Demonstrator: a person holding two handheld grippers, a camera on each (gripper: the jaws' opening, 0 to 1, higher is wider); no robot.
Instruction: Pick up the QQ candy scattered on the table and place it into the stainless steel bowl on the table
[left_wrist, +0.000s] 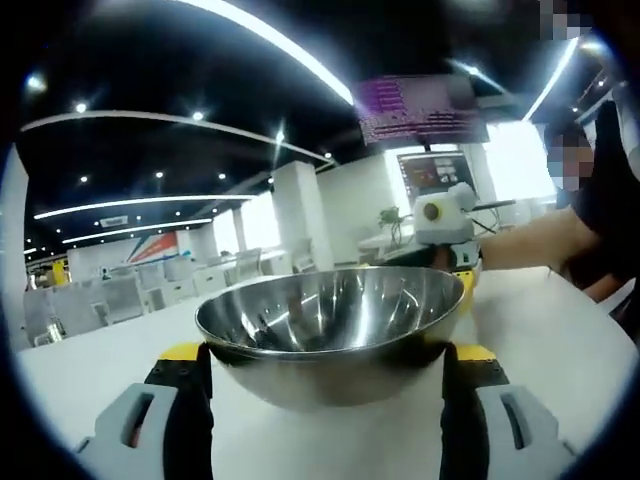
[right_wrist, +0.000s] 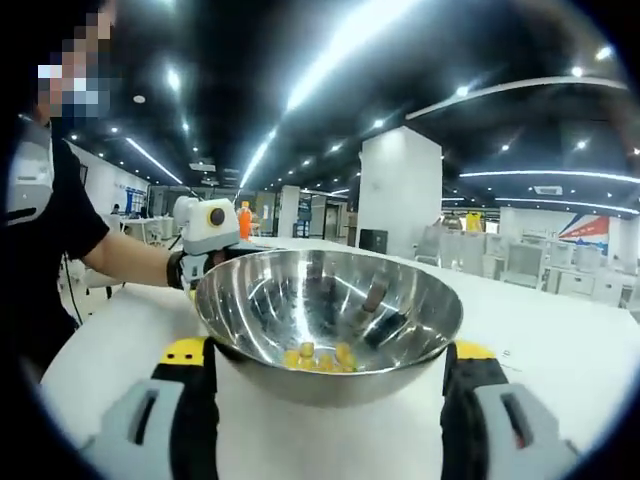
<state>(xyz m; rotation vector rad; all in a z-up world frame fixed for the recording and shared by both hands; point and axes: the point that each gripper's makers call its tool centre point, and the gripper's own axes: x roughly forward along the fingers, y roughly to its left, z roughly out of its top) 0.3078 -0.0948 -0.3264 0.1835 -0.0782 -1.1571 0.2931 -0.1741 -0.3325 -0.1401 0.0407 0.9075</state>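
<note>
Between my left gripper's (left_wrist: 327, 400) spread jaws sits the steel bowl (left_wrist: 335, 325) on the white table (left_wrist: 540, 320). My right gripper (right_wrist: 327, 400), jaws likewise apart, flanks it opposite; yellow candies (right_wrist: 318, 357) lie inside.

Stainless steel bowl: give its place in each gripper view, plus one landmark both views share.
Left gripper view: the stainless steel bowl sits centre-low on the white table, between that view's own jaws.
Right gripper view: the bowl is again centre-low between the jaws, with yellow candy in its bottom.
Shared landmark: the white table; in each view the opposite gripper shows just behind the bowl's rim.
</note>
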